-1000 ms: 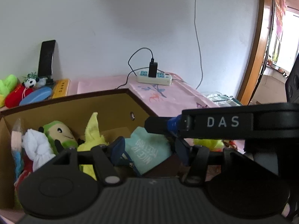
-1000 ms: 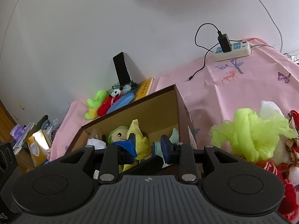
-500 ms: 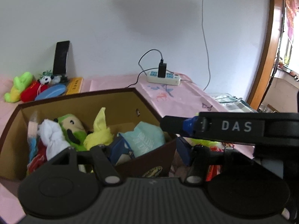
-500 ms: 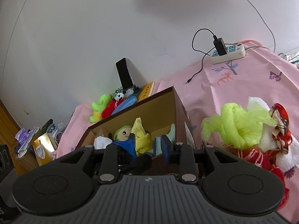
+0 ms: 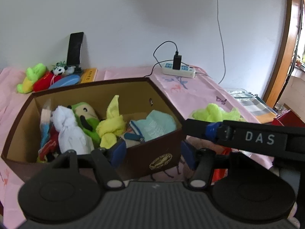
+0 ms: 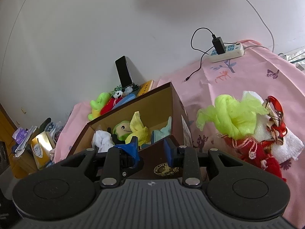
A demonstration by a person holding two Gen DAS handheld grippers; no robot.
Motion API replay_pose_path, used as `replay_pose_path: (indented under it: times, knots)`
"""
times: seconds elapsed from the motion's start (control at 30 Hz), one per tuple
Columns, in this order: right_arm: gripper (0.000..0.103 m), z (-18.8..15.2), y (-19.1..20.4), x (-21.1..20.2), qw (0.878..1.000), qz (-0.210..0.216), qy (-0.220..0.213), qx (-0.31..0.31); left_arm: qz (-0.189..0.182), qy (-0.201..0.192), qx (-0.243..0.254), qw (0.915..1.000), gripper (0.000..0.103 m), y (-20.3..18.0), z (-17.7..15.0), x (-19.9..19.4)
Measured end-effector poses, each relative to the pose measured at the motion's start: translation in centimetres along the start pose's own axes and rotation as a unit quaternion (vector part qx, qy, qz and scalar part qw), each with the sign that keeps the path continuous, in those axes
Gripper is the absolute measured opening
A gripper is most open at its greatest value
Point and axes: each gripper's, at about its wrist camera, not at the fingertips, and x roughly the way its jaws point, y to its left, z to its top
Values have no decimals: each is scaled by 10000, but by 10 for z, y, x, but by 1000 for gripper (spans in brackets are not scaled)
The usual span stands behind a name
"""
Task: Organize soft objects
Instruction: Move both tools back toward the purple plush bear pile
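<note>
Item, lime mesh scarf point(image 6: 231, 117): knotted, light, limp, atop the pile right of my box point(image 5: 158, 152); grip at the knot; left claw point(image 5: 152, 153) wide and empty, just opening; right claw point(image 6: 150, 150) narrow, empty

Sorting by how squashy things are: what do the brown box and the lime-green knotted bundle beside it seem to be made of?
The brown box looks like stiff cardboard: plain tan inside, smooth dark brown outside with a printed gold emblem. The lime-green knotted bundle looks like thin gauzy fabric, probably mesh or netting, with frayed see-through edges.
</note>
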Motion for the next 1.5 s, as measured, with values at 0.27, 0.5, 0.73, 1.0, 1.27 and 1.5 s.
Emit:
replay_pose_path:
  times: [0.27, 0.5, 0.73, 1.0, 1.27, 1.5]
  knots:
    - [13, -10, -1, -4, 10000, -36, 84, 13, 109, 168, 98, 9998, 64, -8, -8, 0]
    - [13, -17, -6, -8, 9998, -73, 166, 29, 119, 302, 207, 9993, 66, -17, -16, 3]
    - [13, -27, -13, -10, 9994, -157, 313, 69, 73, 512, 273, 9983, 66, -25, -27, 8]
    - [13, -41, -25, -11, 9983, -286, 489, 141, -25, 781, 441, 9960, 67, -36, -47, 16]
    - [13, -49, -48, -21, 9971, -524, 498, 255, -312, 1010, 479, 9932, 67, -43, -69, 22]
    - [13, -49, -71, -35, 9957, -573, 454, 567, -640, 1046, 585, 9907, 67, -56, -78, 25]
